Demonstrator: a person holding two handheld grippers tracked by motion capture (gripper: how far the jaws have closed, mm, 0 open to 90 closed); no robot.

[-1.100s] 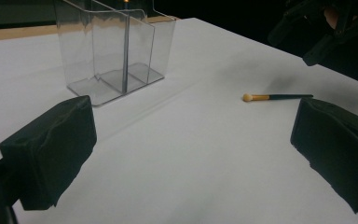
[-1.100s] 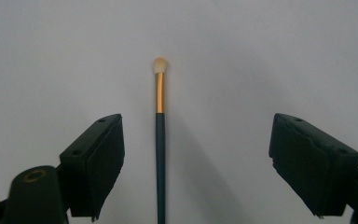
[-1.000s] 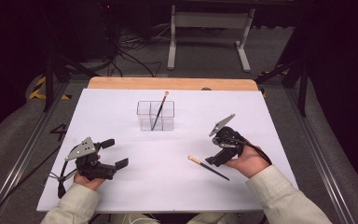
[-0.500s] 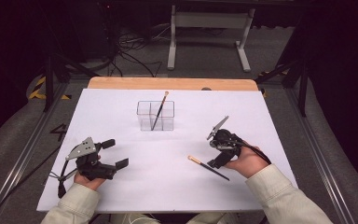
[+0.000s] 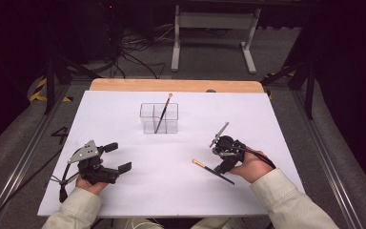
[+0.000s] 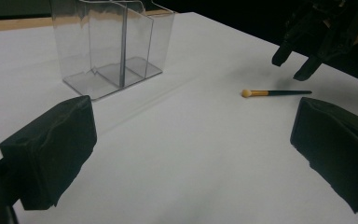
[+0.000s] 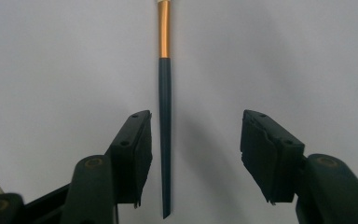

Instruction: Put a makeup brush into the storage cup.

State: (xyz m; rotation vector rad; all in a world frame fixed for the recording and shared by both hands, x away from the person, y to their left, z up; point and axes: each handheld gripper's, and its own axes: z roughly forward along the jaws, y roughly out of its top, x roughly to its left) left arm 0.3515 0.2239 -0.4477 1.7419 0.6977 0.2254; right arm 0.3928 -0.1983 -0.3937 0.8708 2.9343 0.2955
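Note:
On the white table top lies a make-up brush (image 5: 213, 170) with a dark handle, a gold ferrule and a pale tip. My right gripper (image 5: 223, 164) hangs over its handle, open. In the right gripper view the handle (image 7: 165, 116) runs up between the jaws, nearer the left one, touching neither; the gripper (image 7: 196, 158) stays open. A second brush (image 5: 162, 113) leans in a clear divided container (image 5: 147, 125) at mid-table. My left gripper (image 5: 117, 157) rests open at the front left. Its own view shows the wide-open gripper (image 6: 193, 154), the container (image 6: 112, 42) and the lying brush (image 6: 276, 93).
The table (image 5: 124, 200) is covered in white, with a wooden strip (image 5: 124, 85) along the far edge. Cables and a metal stand (image 5: 214, 28) are on the floor beyond. The right hand's gripper (image 6: 321, 32) appears far off in the left gripper view.
My right gripper has shifted slightly left and down, closer over the lying brush's handle. The left gripper and the container have not moved.

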